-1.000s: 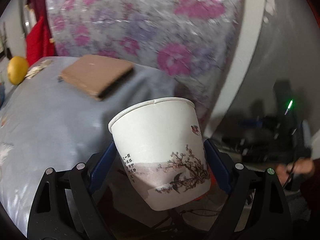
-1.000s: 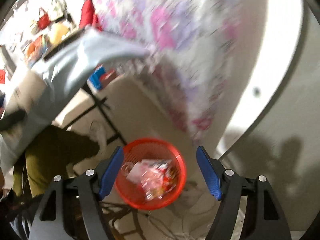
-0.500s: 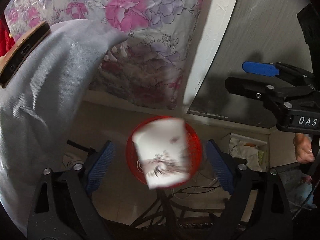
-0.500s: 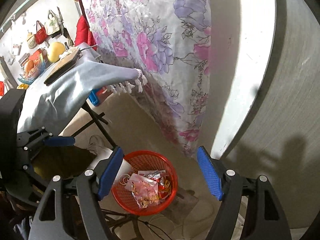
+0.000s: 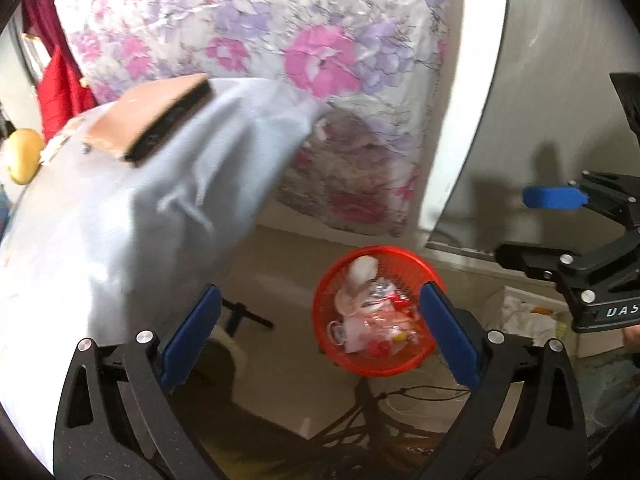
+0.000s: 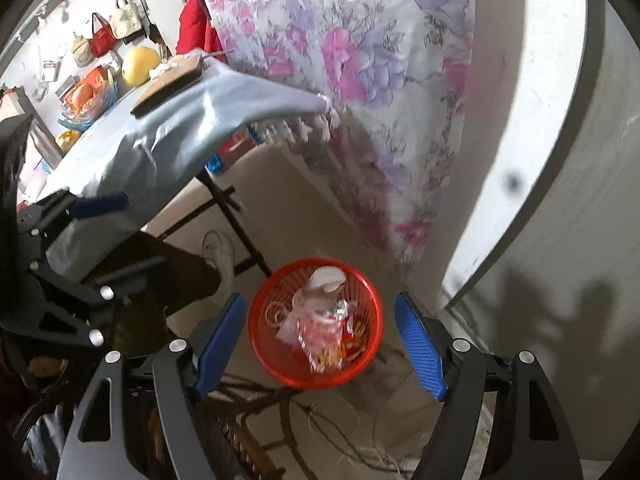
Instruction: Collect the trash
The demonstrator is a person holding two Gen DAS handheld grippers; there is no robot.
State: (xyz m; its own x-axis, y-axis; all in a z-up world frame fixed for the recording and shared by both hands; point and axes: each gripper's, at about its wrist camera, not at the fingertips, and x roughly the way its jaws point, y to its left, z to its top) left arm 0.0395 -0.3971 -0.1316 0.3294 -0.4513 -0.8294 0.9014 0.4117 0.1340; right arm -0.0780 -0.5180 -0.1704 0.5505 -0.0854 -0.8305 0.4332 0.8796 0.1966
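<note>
Between the spread blue pads of the left gripper (image 5: 318,330), nothing is held: its jaws stand wide apart and empty, looking down past the hanging edge of the grey tablecloth (image 5: 140,216). A second ago this gripper was clamped on the paper cup; half a second ago the cup was a blur falling over the bin. Now the paper cup (image 5: 360,280) lies in the red basket (image 5: 404,364) on the floor, at the far side of its rim, on top of wrappers (image 5: 372,324) and other rubbish. So this piece of trash is collected, and I judge the drop step finished.

Seen from the right wrist, the right gripper (image 6: 320,346) is likewise released, jaws open and framing the red basket (image 6: 280,372) from above with nothing between them. The paper cup (image 6: 326,282) lies on its side or well tilted; its long axis seems to run from the heap in the middle toward the basket's far rim, with one pale round end facing up toward the cameras. Which end that is, mouth or base, the blur does not let me tell.

Farther off, on the tablecloth near the table's corner, a brown flat book-like object (image 5: 156,116) rests, with a yellow fruit (image 5: 22,156) beyond it. Whether more trash waits there I cannot see clearly.
</note>
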